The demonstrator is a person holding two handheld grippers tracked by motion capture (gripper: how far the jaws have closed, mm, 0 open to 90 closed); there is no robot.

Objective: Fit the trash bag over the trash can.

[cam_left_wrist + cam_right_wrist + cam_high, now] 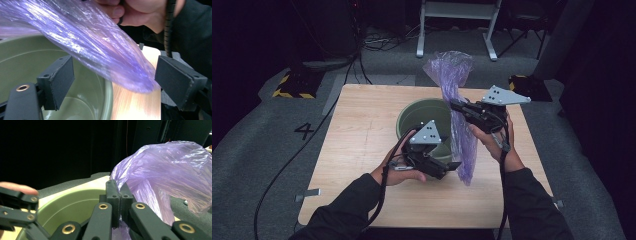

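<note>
A thin purple plastic bag (460, 135) hangs over the right side of a green bucket (414, 117) that stands in the middle of the wooden table (357, 150). My right gripper (455, 106) is shut on the bag's upper part, and the bag's top billows above it. In the right gripper view the jaws (119, 195) pinch the purple film (170, 175) over the bucket (72, 207). My left gripper (454, 167) stands open at the bag's lower end. In the left gripper view the bag's tail (105, 50) runs between the wide-apart pads (60, 80), above the bucket rim (107, 97).
The table's bare wood lies to the left of and in front of the bucket. On the grey floor beyond are cables (377, 42), a white metal frame (457, 30) and yellow-and-black striped bases (292, 86). A "4" (304, 131) is marked on the floor at the left.
</note>
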